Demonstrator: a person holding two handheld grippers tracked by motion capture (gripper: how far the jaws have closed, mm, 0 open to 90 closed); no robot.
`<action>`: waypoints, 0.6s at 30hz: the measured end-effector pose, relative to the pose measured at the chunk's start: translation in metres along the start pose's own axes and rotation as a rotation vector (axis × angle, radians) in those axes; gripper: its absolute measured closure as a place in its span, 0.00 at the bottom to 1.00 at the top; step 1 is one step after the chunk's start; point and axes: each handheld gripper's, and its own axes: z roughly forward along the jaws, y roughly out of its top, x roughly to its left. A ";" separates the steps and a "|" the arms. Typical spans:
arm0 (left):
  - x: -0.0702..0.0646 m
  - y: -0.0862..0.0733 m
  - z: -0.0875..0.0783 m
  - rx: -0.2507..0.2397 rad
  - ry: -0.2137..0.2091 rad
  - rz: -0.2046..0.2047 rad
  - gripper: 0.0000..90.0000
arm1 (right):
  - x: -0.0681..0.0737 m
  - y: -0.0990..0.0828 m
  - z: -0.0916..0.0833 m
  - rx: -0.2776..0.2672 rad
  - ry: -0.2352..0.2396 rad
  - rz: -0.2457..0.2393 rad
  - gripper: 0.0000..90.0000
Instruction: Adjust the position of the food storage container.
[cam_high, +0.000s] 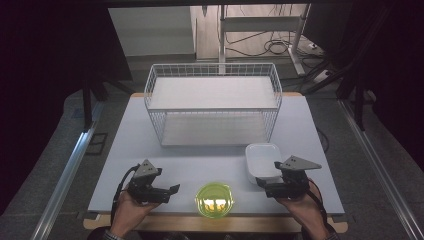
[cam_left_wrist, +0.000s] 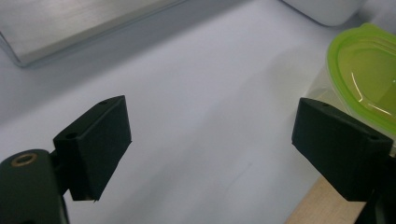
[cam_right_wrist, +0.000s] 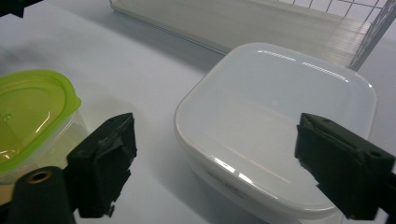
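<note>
High view: a white surface (cam_high: 150, 130) carries a wire basket (cam_high: 213, 102) at the back. Near the front edge sits a round tub with a green lid (cam_high: 214, 199), and a white lidded box (cam_high: 262, 161) lies to its right. The left tool (cam_high: 167, 191) hovers beside the tub, jaws apart and empty. The right tool (cam_high: 263, 186) sits by the box, jaws spread, holding nothing.
</note>
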 end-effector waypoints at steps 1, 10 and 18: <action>0.000 0.000 0.000 0.002 -0.003 -0.002 0.14 | 0.000 0.000 0.000 0.002 -0.001 0.003 0.17; -0.004 0.001 -0.002 -0.011 -0.010 0.019 0.19 | 0.005 -0.003 0.008 0.043 0.007 -0.015 0.21; -0.006 0.000 -0.001 -0.013 -0.020 0.036 0.29 | 0.005 -0.003 0.009 0.048 -0.015 -0.043 0.23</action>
